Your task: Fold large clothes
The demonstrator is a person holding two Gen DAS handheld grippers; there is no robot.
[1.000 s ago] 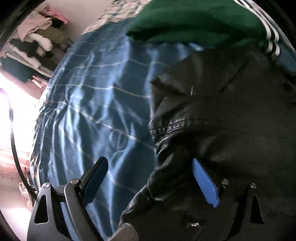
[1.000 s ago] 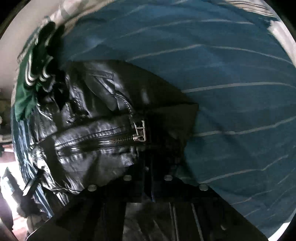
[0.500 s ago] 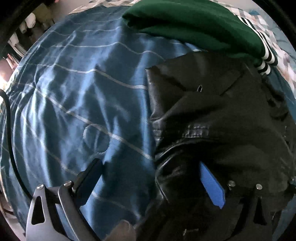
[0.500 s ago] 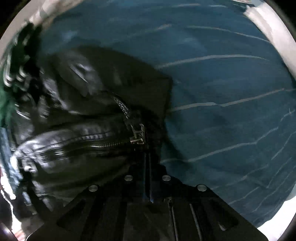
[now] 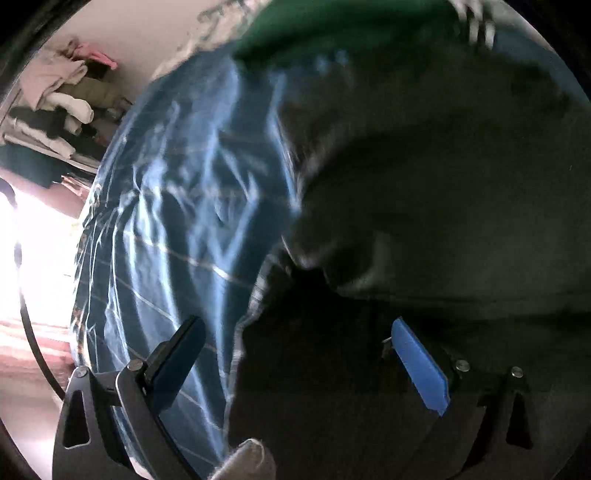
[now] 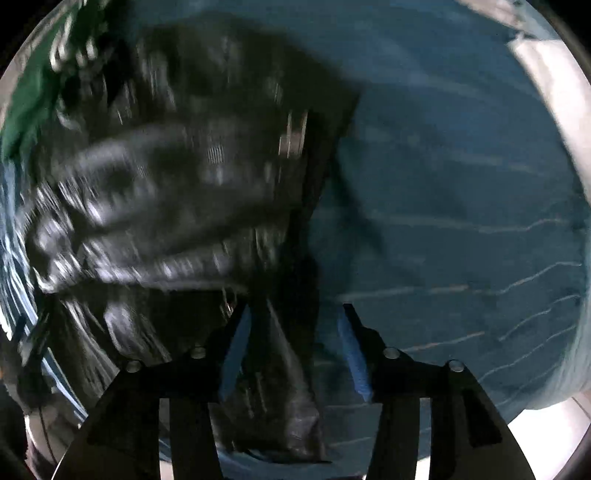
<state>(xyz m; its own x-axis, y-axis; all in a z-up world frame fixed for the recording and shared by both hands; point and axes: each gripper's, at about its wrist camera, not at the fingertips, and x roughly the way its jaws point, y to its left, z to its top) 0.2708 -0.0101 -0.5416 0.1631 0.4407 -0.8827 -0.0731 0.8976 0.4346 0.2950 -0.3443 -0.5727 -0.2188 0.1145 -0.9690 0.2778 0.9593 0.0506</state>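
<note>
Blue striped bedsheet [image 6: 461, 184] w/ black leather jacket [image 6: 177, 192] on it; left gripper [image 5: 295, 365] & right gripper [image 6: 291, 350] both spread apart, jacket between the 2 fingers.

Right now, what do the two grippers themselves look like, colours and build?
Both are black frames with triangular cutouts and silver screws. The left gripper carries flat pads, bright blue on the lit one; a black cable loops beside it. The right gripper has narrower blue pads.

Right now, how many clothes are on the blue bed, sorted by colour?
Black: 1, the leather jacket
Green: 1, the green garment with white stripes
Total: 2 on the blue bedspread. The pile of clothes beyond the bed is too jumbled to count.
</note>
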